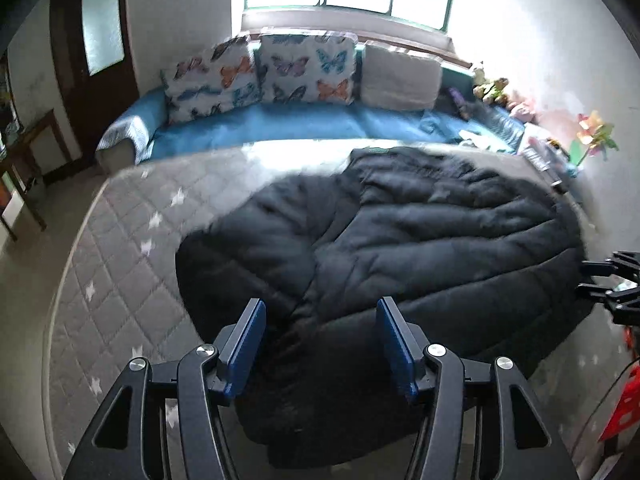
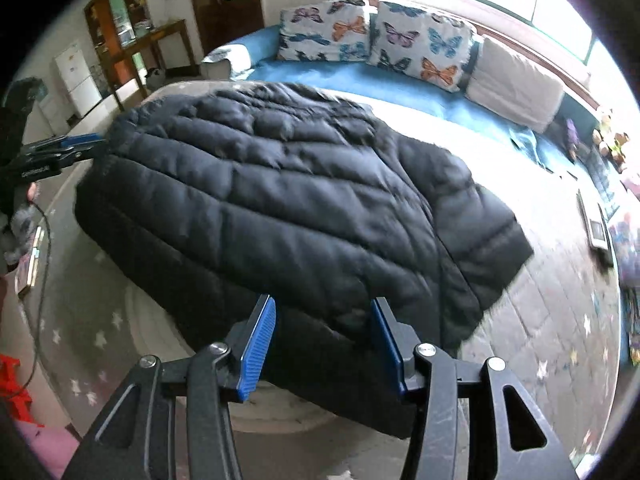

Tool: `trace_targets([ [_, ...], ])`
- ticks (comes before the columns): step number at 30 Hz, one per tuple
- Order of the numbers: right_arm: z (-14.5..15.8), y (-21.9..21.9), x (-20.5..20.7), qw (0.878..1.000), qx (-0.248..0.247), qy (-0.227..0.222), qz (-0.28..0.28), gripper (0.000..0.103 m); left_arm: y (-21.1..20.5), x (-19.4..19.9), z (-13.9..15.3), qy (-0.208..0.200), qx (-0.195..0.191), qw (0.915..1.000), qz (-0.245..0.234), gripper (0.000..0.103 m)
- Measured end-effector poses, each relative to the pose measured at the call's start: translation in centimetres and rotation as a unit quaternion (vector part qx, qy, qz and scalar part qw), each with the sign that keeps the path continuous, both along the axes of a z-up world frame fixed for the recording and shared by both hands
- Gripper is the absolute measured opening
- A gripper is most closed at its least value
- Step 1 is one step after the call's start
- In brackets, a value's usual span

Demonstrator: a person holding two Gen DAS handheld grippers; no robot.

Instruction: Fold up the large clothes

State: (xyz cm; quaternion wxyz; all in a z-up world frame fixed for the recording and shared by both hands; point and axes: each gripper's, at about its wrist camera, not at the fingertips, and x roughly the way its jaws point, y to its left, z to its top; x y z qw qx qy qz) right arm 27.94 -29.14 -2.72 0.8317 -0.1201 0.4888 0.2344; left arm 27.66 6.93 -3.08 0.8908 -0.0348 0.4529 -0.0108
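A large black quilted puffer jacket point(image 1: 400, 240) lies spread on a grey quilted mattress point(image 1: 120, 272) with white stars. In the right wrist view the jacket point(image 2: 280, 208) covers the middle, one sleeve reaching right. My left gripper point(image 1: 320, 344) is open, its blue pads above the jacket's near edge, holding nothing. My right gripper point(image 2: 322, 344) is open over the jacket's near hem, also empty. The right gripper shows at the right edge of the left wrist view point(image 1: 612, 284); the left gripper shows at the left edge of the right wrist view point(image 2: 60, 152).
A blue sofa point(image 1: 280, 124) with butterfly cushions point(image 1: 308, 68) stands behind the mattress under a window. A dark wooden table point(image 1: 24, 160) and door are at the left. Toys and flowers point(image 1: 592, 136) sit at the right. Red objects point(image 2: 12, 384) lie on the floor.
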Motion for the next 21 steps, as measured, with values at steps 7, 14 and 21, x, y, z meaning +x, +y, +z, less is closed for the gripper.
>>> trace_targets([
  [7,-1.0,-0.1,1.2,1.0,0.016,0.007,-0.006,0.054,1.4,0.5,-2.0,0.011,-0.043,0.9989,0.016,0.063],
  [14,3.3,-1.1,2.8,0.998,0.048,-0.038,-0.035,0.054,3.3,0.0,1.7,-0.033,-0.058,0.9972,0.034,0.063],
  [21,1.1,-1.2,7.6,0.996,0.051,-0.024,-0.071,0.054,5.6,2.9,0.2,-0.003,-0.054,0.9966,0.063,0.061],
])
